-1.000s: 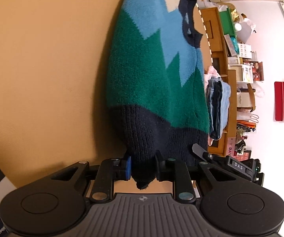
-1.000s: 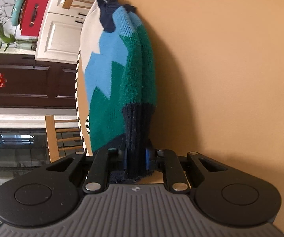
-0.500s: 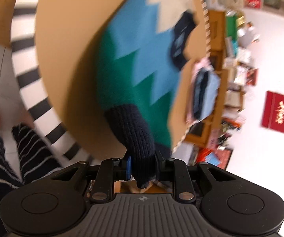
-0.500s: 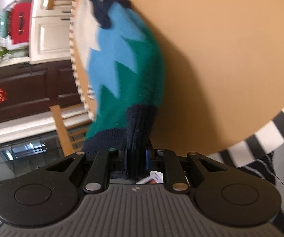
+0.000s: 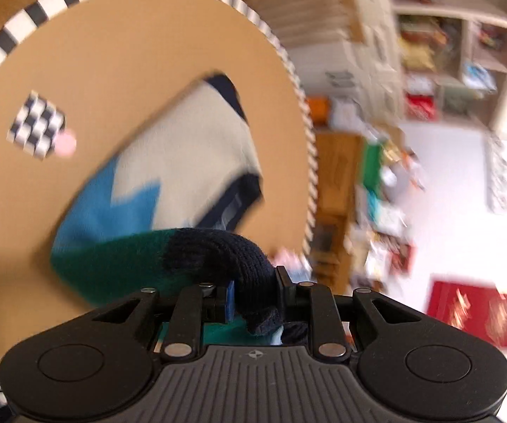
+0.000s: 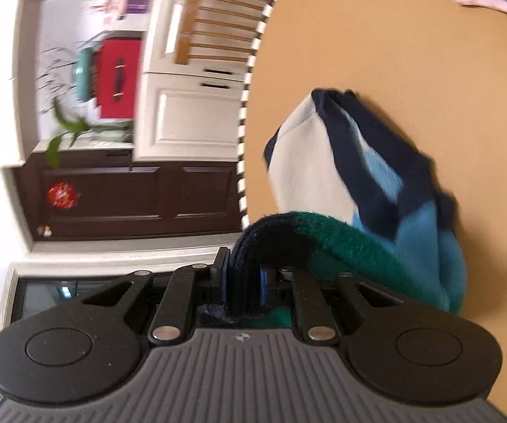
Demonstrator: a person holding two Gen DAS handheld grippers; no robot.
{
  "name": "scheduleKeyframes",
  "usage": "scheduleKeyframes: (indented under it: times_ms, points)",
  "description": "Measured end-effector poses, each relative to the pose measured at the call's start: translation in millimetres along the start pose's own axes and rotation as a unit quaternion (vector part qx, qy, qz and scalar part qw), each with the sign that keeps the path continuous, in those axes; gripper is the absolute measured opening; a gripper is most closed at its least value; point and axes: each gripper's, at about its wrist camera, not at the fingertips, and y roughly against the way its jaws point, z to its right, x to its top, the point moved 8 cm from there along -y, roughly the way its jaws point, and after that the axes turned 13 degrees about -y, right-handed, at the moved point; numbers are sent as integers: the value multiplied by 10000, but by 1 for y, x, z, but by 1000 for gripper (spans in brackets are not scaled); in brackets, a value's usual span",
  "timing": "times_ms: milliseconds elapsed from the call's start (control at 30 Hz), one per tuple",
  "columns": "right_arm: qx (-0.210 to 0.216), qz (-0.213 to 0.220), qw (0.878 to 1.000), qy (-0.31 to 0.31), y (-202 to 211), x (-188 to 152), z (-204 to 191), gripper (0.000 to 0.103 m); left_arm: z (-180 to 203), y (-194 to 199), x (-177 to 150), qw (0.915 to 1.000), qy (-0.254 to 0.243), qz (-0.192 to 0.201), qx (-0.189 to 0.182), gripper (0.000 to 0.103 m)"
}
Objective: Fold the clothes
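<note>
The sweater (image 5: 183, 162) lies on the round table (image 5: 119, 53), its far part flat on the tabletop and its near hem arched up off it. The left gripper (image 5: 253, 299) holds one hem corner between its jaws, the right gripper (image 6: 242, 282) the other. A checkered marker (image 5: 36, 125) sits on the table to the sweater's left. Past the table's edge stand what seem, through blur, to be shelves (image 5: 447, 53).

Round tan desk (image 5: 119, 53) with striped rim carries the knit sweater (image 5: 183, 155), a checkered marker (image 5: 36, 125) at its left.
</note>
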Motion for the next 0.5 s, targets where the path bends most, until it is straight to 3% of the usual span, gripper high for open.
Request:
scheduleKeyframes:
  times_ms: [167, 300, 500]
  points:
    - [-283, 241, 9985, -396, -66, 62, -5, 16, -4, -55, 72, 9984, 209, 73, 523, 24]
    - [-466, 537, 9944, -783, -107, 97, 3, 17, -17, -97, 123, 9963, 194, -147, 828, 24]
    - [-938, 752, 9881, -960, -144, 122, 24, 19, -40, -149, 161, 9927, 287, -443, 1086, 25]
